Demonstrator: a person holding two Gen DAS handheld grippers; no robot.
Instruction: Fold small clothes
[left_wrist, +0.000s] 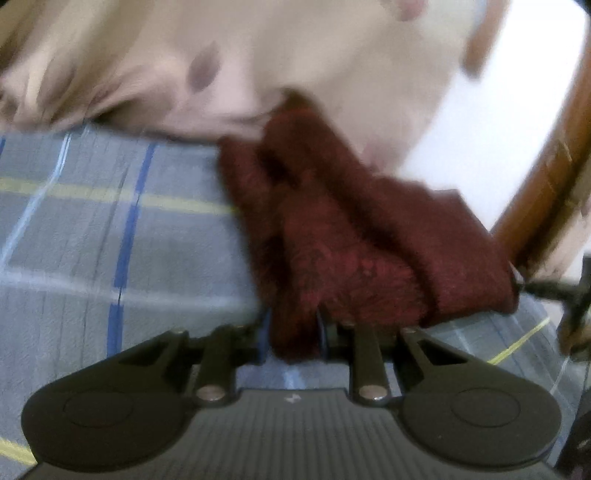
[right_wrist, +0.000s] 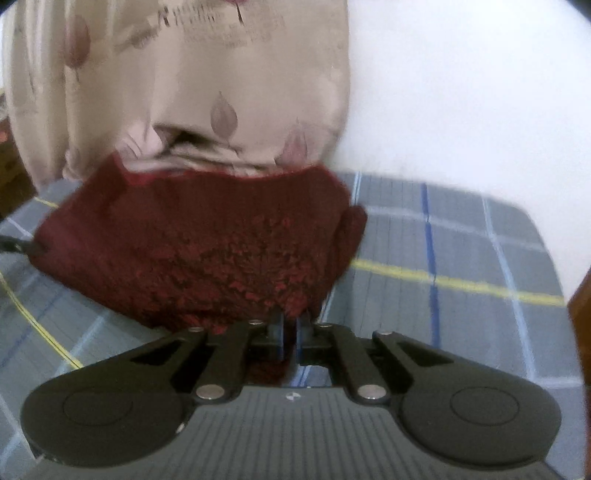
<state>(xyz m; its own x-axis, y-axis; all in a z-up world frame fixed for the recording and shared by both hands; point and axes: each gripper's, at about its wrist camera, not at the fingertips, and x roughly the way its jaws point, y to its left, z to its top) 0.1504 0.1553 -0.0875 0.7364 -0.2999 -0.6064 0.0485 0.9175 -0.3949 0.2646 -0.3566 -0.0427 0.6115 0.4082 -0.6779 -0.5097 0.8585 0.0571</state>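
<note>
Maroon fuzzy garment (right_wrist: 192, 251), a small dark-red piece with a brighter red edge along its far side, lies bunched on a grey bed sheet (left_wrist: 110, 229) crossed by blue, white and yellow lines, and is pinched at 2 places by hand-held grippers. The left gripper (left_wrist: 291, 332) angles downward over the sheet, its jaws closed on a hanging fold of the cloth that fills the narrow gap between the blue pads. From that view the garment rises ahead and to the right in thick folds, its far right corner held by the other tool's dark tip at the frame's edge. The right gripper (right_wrist: 290, 328) also tilts down toward the bed; its 2 fingers stand almost together, and a thin bit of the garment's near edge sits at their tips, with more dark-red pile showing below the linkage. In the right wrist view the left tool's tip meets the cloth's left corner. Behind the garment hangs a beige curtain (right_wrist: 207, 92) printed with mauve leaf shapes and dark lettering, its hem crumpled onto the bed just beyond the red edge. A white wall (right_wrist: 461, 92) fills the right side, and a brown wooden frame (left_wrist: 546, 177) curves past the bed in the left wrist view, which is smeared by blur.
</note>
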